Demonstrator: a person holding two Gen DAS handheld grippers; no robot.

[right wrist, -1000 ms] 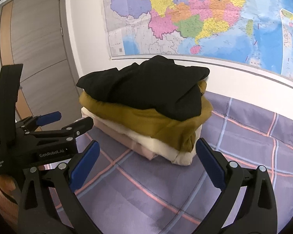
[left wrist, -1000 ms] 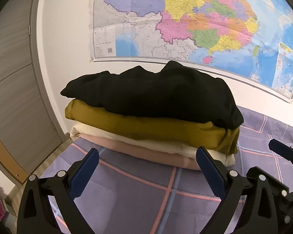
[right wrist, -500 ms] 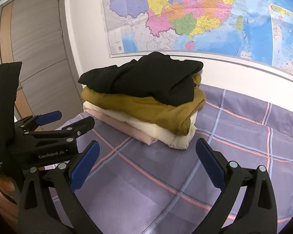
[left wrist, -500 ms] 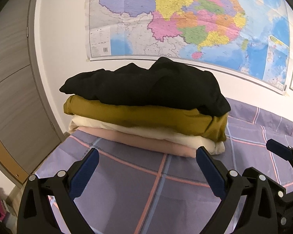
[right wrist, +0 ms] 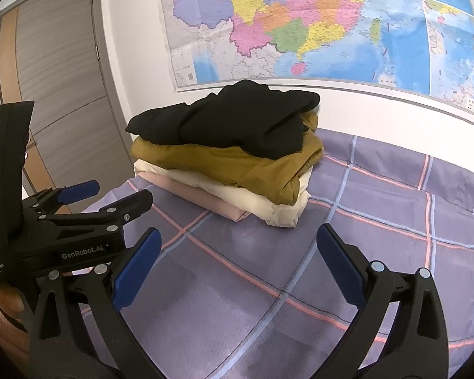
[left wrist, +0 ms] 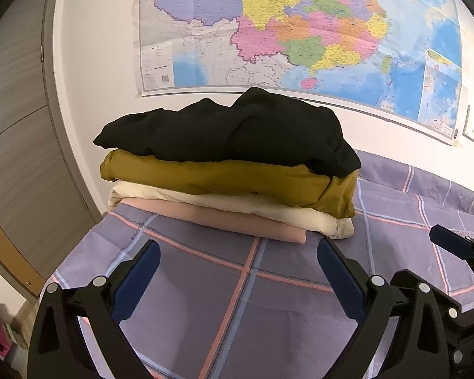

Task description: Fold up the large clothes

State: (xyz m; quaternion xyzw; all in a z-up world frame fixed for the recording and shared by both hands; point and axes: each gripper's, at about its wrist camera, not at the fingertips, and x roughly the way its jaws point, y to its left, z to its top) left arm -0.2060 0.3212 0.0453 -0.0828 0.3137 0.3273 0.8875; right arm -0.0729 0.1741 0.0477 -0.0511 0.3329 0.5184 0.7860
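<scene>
A stack of folded clothes (left wrist: 230,183) lies on the bed against the wall: black on top (left wrist: 237,132), then mustard (left wrist: 224,180), cream (left wrist: 268,211) and pink (left wrist: 237,221). The stack also shows in the right wrist view (right wrist: 230,158). My left gripper (left wrist: 238,271) is open and empty, a short way in front of the stack above the sheet. My right gripper (right wrist: 238,262) is open and empty, in front of the stack's right corner. The left gripper shows at the left in the right wrist view (right wrist: 88,202).
The bed has a purple checked sheet (left wrist: 268,315) with pink and blue lines. A large colourful map (left wrist: 300,31) hangs on the white wall behind the stack. A grey wooden door (right wrist: 57,79) stands to the left, beyond the bed's left edge.
Both grippers have drawn back from the stack, which now looks smaller and farther. More of the sheet shows between the fingers and the clothes. Both stay open.
</scene>
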